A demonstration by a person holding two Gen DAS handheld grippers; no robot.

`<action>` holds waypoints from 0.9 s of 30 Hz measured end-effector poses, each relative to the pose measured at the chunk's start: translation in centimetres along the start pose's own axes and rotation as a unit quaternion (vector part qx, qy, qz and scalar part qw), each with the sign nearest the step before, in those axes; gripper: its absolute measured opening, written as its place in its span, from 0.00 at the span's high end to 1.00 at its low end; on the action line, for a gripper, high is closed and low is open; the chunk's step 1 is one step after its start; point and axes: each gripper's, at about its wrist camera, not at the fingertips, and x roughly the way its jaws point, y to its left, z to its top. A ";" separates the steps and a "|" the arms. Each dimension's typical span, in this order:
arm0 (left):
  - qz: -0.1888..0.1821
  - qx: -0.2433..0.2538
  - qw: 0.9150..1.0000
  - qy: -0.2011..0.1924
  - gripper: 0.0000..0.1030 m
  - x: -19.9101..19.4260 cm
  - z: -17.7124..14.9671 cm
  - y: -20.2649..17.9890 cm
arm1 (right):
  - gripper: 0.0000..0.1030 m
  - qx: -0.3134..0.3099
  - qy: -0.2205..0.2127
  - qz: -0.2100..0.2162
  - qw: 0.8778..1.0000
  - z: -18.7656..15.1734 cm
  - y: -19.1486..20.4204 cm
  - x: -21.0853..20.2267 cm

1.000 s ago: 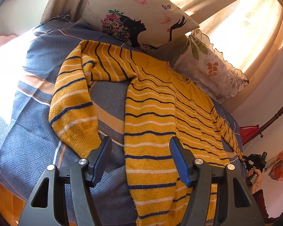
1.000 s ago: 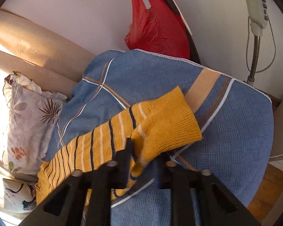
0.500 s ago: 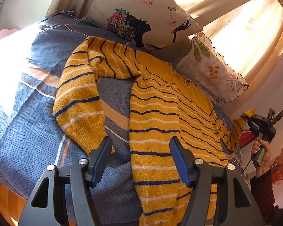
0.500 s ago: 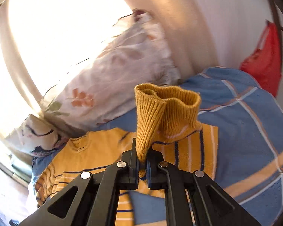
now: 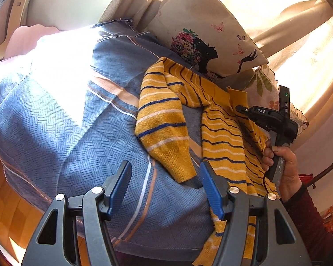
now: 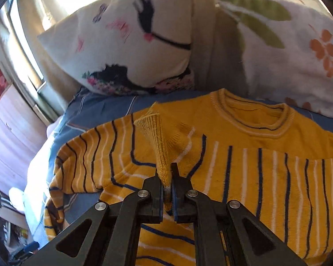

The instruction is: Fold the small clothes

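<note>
A yellow striped sweater (image 6: pixel 244 137) lies face up on a bed covered with a blue woven bedspread (image 5: pixel 62 137), its round collar (image 6: pixel 253 119) turned toward two printed pillows, one bearing a silhouetted profile with flowers (image 5: pixel 202 33), the other a leaf-and-blossom pattern (image 6: pixel 284 44). One sleeve's ribbed cuff (image 6: pixel 155 137) is pinched tight between the closed jaws of the right gripper (image 6: pixel 167 190), which holds it raised above the chest of the garment; the sleeve crosses the torso in a flat band of stripes below the collar, a position that suggests the sleeve is being folded inward over the body. In the left wrist view, a hand (image 5: pixel 282 161) in a dark red sleeve grips that tool's handle over the sweater's far side. The other sleeve (image 5: pixel 162 119) is bent at the shoulder and runs down alongside the torso, its plain cuff end (image 5: pixel 179 161) resting on the bedspread just ahead of the left gripper (image 5: pixel 164 186). That gripper's blue-padded jaws stand apart with nothing between them, angled down toward the cuff, apparently placed to take this second sleeve next. Strong sunlight through curtains (image 5: pixel 299 40) washes out part of the bedspread. The fold looks to be in its early stage, with the body of the sweater not yet doubled.
</note>
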 end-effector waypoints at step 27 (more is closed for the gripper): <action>0.002 -0.039 0.999 -0.021 0.39 -1.1 1.7 3.1 | 0.92 -0.147 0.137 0.176 0.964 -7.7 18.0 2.7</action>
